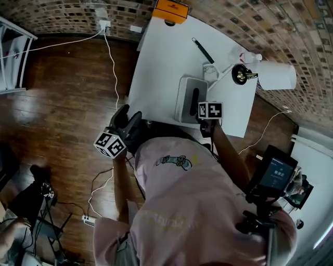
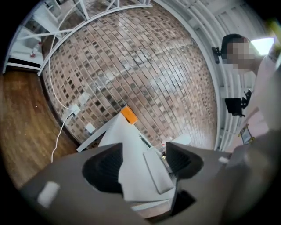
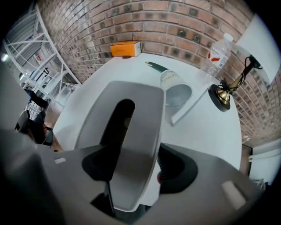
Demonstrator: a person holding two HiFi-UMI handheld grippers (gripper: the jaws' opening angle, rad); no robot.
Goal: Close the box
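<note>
A pale grey box (image 1: 184, 91) with a dark slot in its top lies on the white table (image 1: 156, 67) near the front edge. My right gripper (image 1: 209, 113) is at the box's near right end. In the right gripper view the box (image 3: 140, 114) runs between the two jaws, and the right gripper (image 3: 134, 166) is shut on its near end. My left gripper (image 1: 127, 117) hangs off the table's left front corner, over the wood floor. Its jaws stand wide open with nothing between them. Past the left gripper (image 2: 142, 160) the box (image 2: 158, 176) shows further off.
Beyond the box stand a glass cup (image 1: 209, 71), a brass lamp base (image 1: 240, 74) and a water bottle (image 1: 250, 56). A pen (image 1: 203, 50) lies mid-table and an orange box (image 1: 170, 10) at the far edge. A brick wall backs the table. Cables trail over the floor (image 1: 112, 57). A tripod with a screen (image 1: 273, 174) stands right.
</note>
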